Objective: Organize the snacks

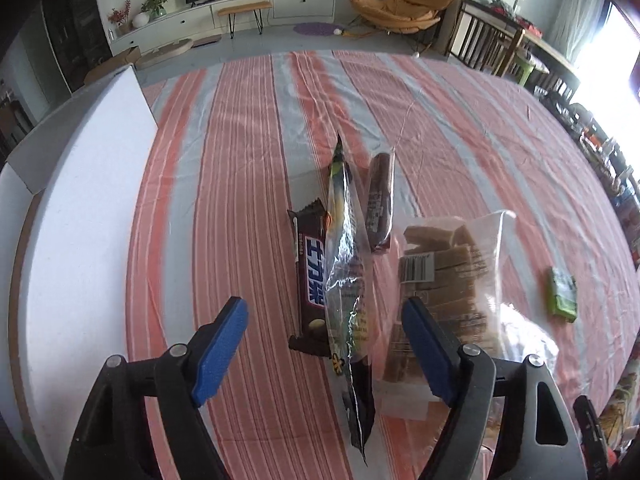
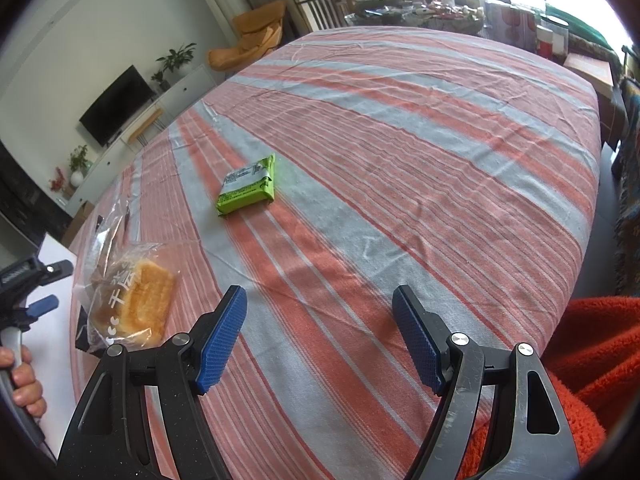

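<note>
Striped tablecloth (image 1: 240, 128); foil packet (image 1: 344, 264) upright, perhaps, between left claw (image 1: 324, 352) pads.

Daylight pours in from blown-out windows (image 1: 600, 52) on the right in both wrist views, washing that edge white. The striped tabletop (image 2: 400, 160) is evenly bright, with soft shadows. Glare flickers on the clear bag (image 1: 460, 280) and foil wrapper (image 1: 344, 264). Fisheye bending curves everything; corners go black, and the edges look slightly soft.
</note>
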Demonstrator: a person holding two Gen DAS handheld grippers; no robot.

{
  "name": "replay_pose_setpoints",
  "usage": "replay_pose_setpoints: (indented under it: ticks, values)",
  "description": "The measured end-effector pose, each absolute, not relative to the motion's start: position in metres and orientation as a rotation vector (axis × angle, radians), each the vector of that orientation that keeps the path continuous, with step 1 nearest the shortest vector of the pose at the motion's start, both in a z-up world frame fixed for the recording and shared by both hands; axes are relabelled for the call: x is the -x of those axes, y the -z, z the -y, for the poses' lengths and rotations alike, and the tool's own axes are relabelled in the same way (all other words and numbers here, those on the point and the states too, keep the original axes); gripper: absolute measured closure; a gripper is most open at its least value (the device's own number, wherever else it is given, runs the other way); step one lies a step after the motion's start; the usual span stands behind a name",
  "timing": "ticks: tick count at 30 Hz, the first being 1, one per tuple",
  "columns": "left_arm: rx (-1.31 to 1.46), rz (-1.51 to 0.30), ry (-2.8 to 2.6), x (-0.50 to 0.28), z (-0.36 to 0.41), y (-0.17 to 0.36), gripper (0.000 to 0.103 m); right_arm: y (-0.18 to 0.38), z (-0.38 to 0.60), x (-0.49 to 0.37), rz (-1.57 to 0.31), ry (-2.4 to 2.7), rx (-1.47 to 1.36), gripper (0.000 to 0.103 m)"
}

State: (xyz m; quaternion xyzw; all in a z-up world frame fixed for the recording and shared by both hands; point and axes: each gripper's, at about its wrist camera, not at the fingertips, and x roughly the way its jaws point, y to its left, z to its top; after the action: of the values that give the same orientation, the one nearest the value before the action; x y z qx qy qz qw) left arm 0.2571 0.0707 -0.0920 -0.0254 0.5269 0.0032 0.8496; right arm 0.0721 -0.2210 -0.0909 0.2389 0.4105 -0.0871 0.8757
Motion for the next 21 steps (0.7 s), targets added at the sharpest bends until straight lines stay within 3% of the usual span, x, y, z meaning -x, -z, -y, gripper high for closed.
replay_pose_setpoints:
  ticks: [1, 3, 4, 8, 14, 21]
  values:
    - [0.029, -1.121, -0.013, -0.259, -0.068, 0.099, 0.028, 0.091, 0.221, -0.072, -0.857, 0.182, -0.498, 0.025]
    - [-0.011, -1.123, -0.018, -0.257, -0.063, 0.105, 0.051, 0.091, 0.221, -0.072, -0.857, 0.182, -0.497, 0.025]
    - [-0.006, -1.121, 0.000, -0.255, -0.063, 0.106, 0.072, 0.091, 0.221, -0.072, -0.857, 0.182, -0.499, 0.025]
    - [0.062, -1.070, 0.027, -0.233, -0.071, 0.085, 0.095, 0.091, 0.221, -0.072, -0.856, 0.182, -0.500, 0.025]
    - [0.173, -1.042, 0.103, -0.180, -0.089, 0.057, 0.095, 0.091, 0.221, -0.072, -0.858, 0.183, -0.495, 0.025]
    - [0.123, -1.113, 0.173, -0.118, -0.079, 0.082, 0.094, 0.091, 0.221, -0.071, -0.857, 0.182, -0.499, 0.025]
